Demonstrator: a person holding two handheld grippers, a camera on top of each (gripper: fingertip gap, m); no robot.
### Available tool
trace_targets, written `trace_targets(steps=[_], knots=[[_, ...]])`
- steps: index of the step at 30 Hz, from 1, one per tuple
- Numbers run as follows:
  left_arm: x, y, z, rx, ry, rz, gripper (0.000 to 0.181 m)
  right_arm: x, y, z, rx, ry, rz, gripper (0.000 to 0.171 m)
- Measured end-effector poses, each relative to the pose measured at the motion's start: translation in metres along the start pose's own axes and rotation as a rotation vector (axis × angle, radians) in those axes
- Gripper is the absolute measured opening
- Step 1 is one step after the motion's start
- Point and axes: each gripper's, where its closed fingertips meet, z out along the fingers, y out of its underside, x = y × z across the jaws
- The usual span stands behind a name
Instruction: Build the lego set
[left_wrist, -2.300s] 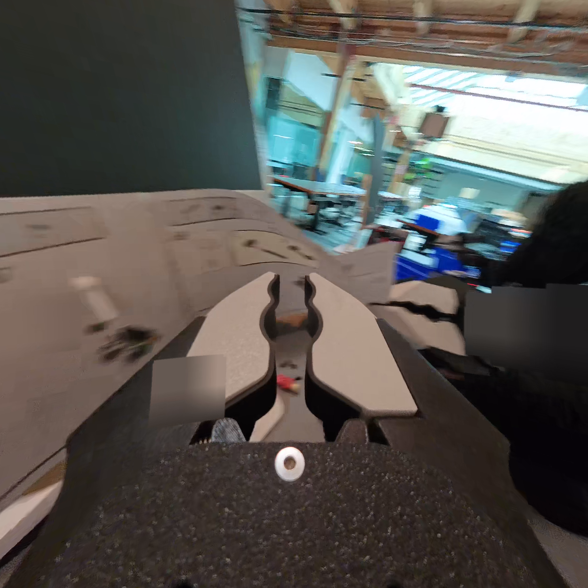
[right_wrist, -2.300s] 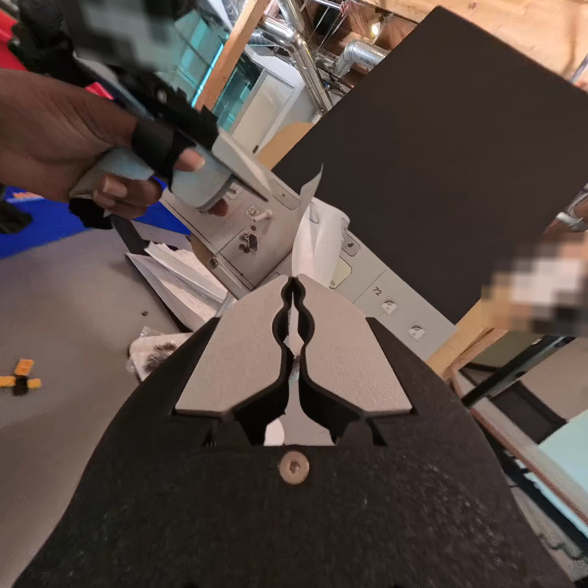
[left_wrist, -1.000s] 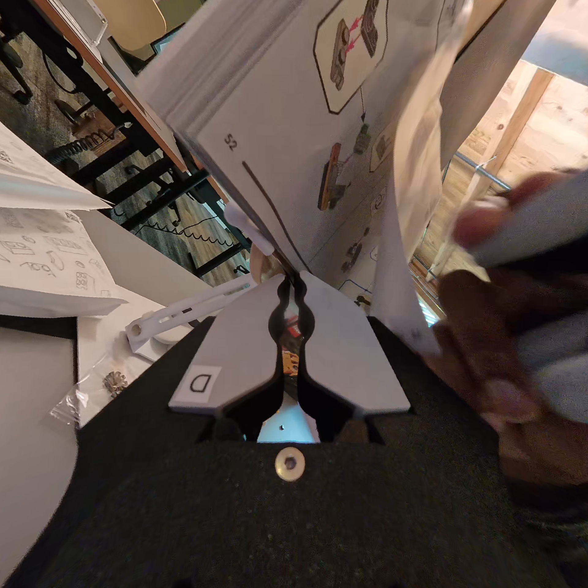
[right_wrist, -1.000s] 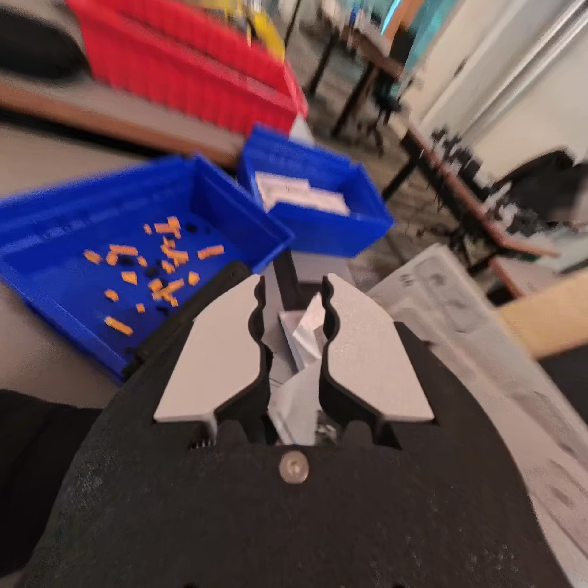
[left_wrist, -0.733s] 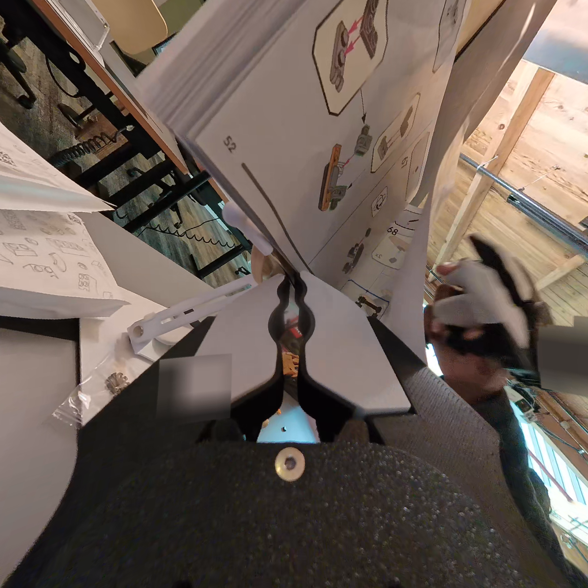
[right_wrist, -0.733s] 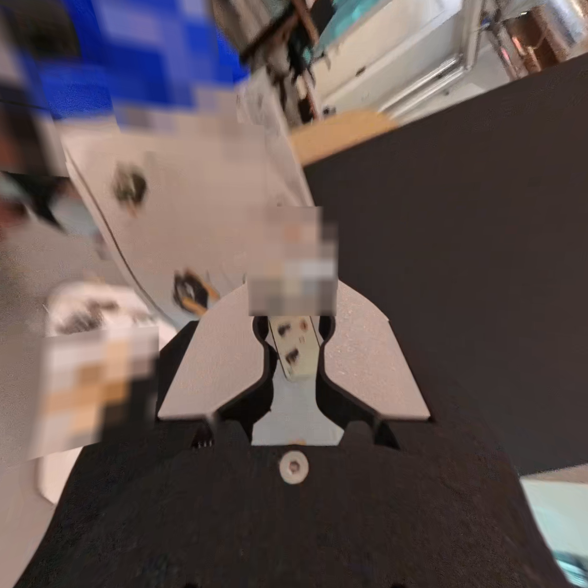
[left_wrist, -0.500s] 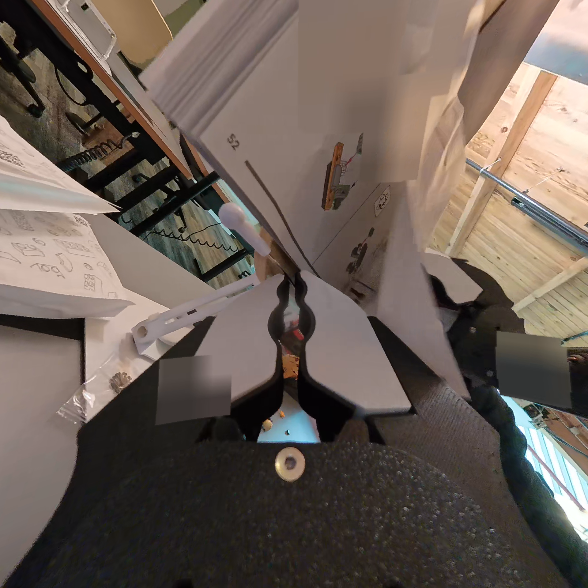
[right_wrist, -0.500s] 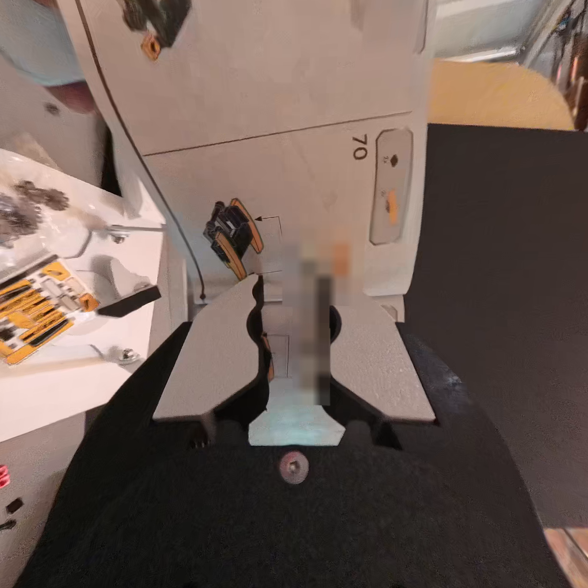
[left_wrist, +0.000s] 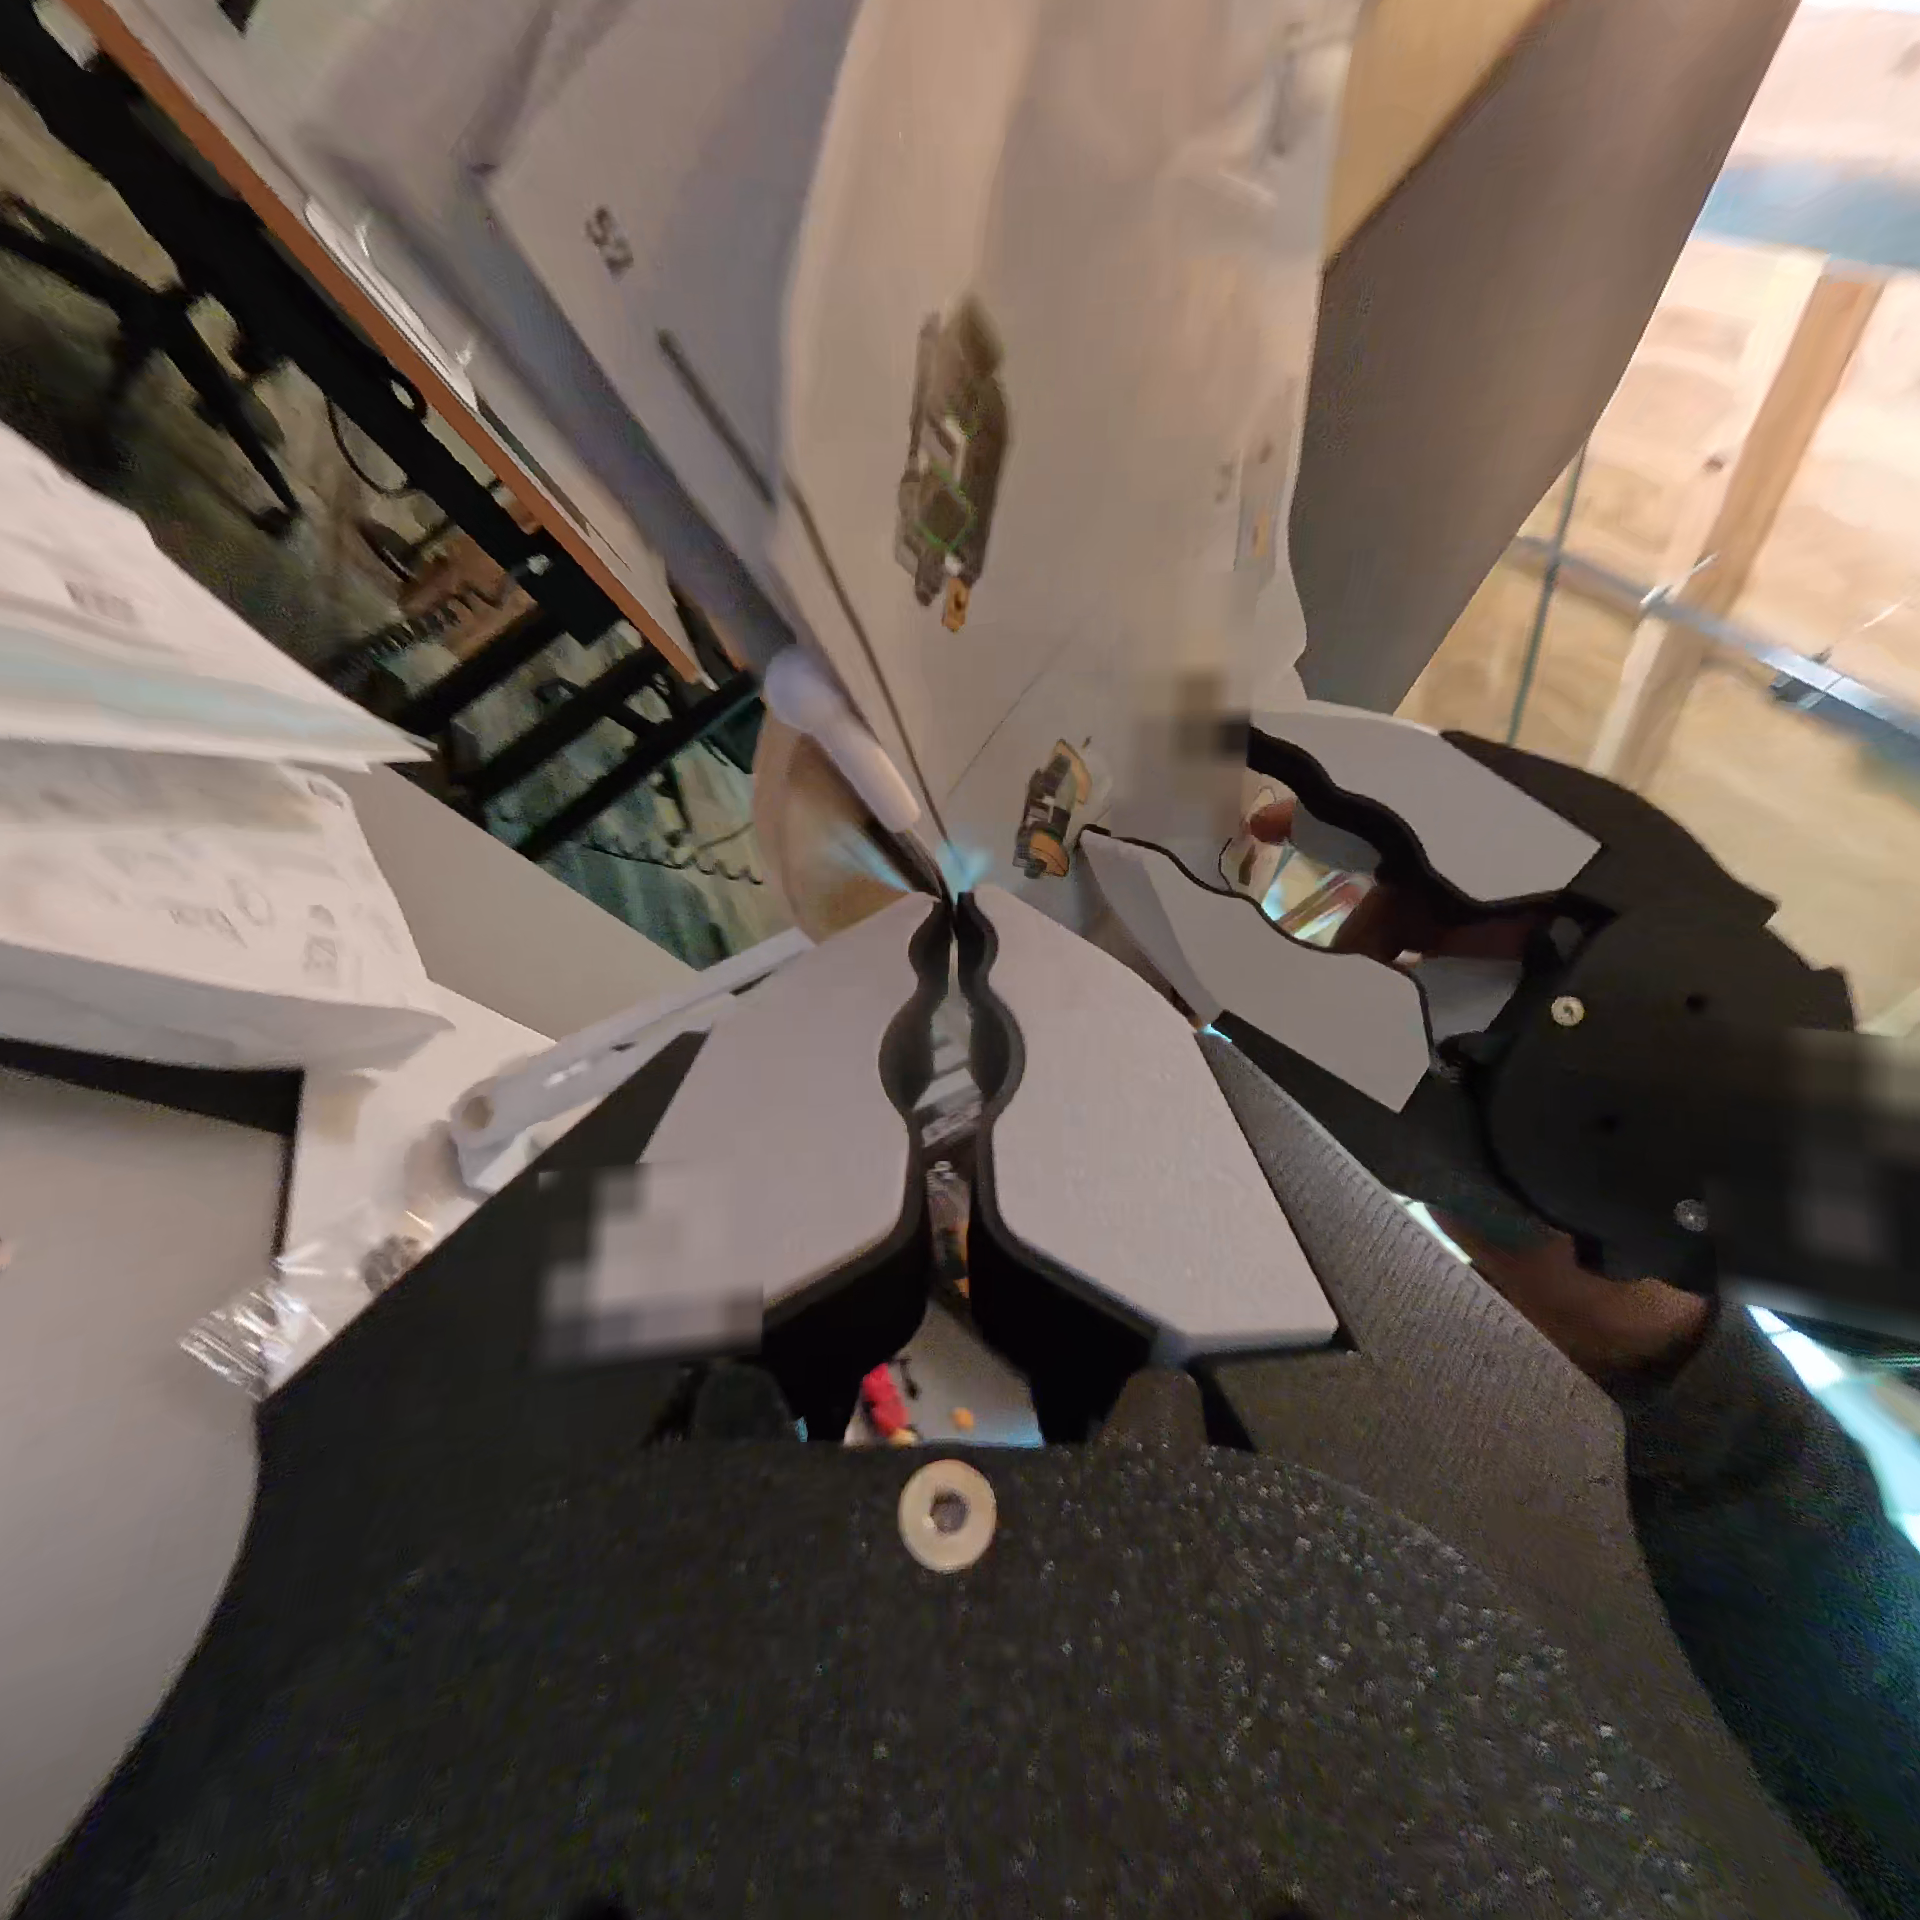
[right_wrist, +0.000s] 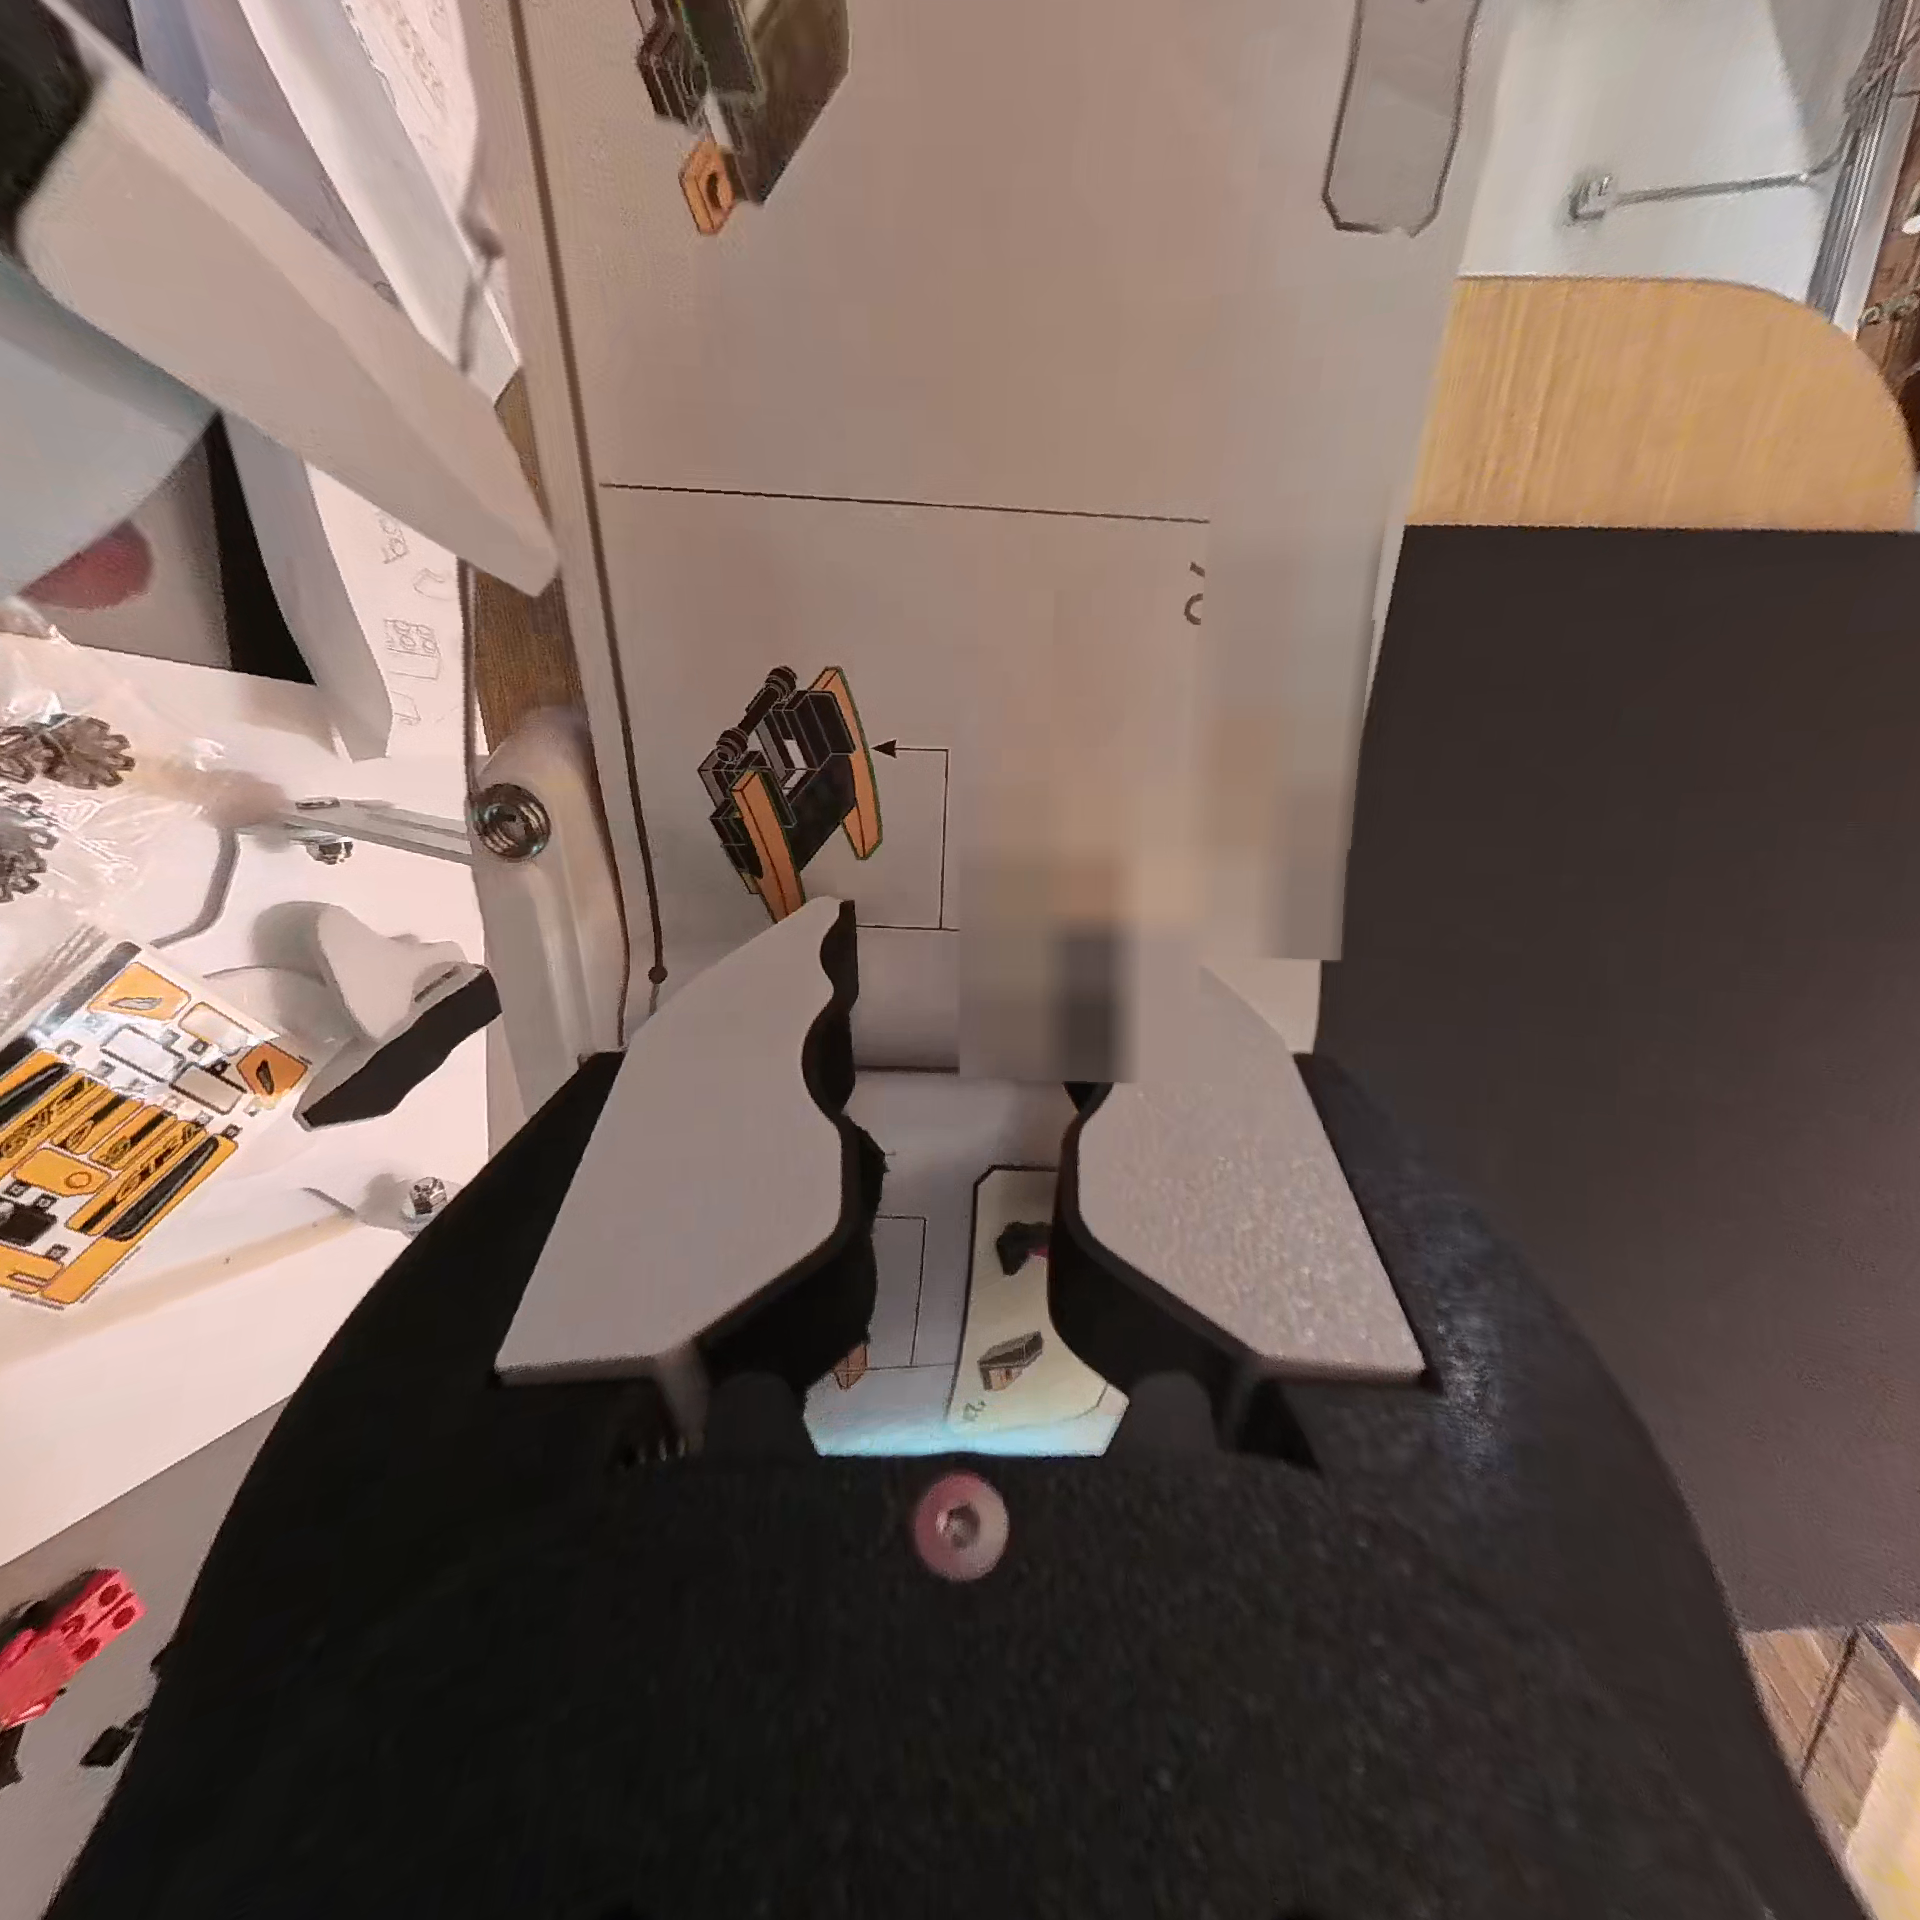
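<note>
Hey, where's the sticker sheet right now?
In the right wrist view, the sticker sheet lies at the far left on the white surface, beside the instruction booklet's stand.

Printed step numbers on the instruction booklet (right_wrist: 935, 312), not quoted

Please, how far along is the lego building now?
Done: no built model shows in either view. In hand: the left claw is shut on the instruction booklet, and the right claw is open at a page. Left: the sticker sheet and a red piece lie loose, so the building remains.
</note>
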Motion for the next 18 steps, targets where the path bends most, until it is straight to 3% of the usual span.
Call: trace_targets(steps=[6,14,16,18], knots=[[0.009,-0.003,0.005,-0.041,-0.086,0.247,0.001,-0.001,0.001,0.001,0.005,-0.001,0.033,0.035],[-0.007,0.006,-0.005,0.060,0.064,-0.191,0.001,-0.002,0.001,0.001,-0.005,0.010,0.062,0.034],[-0.007,0.006,-0.006,0.103,0.089,-0.225,0.001,-0.002,0.001,0.001,-0.011,0.010,0.071,0.034],[-0.003,0.005,-0.006,0.116,0.071,-0.129,0.001,-0.002,0.001,0.001,-0.023,0.010,0.071,0.034]])
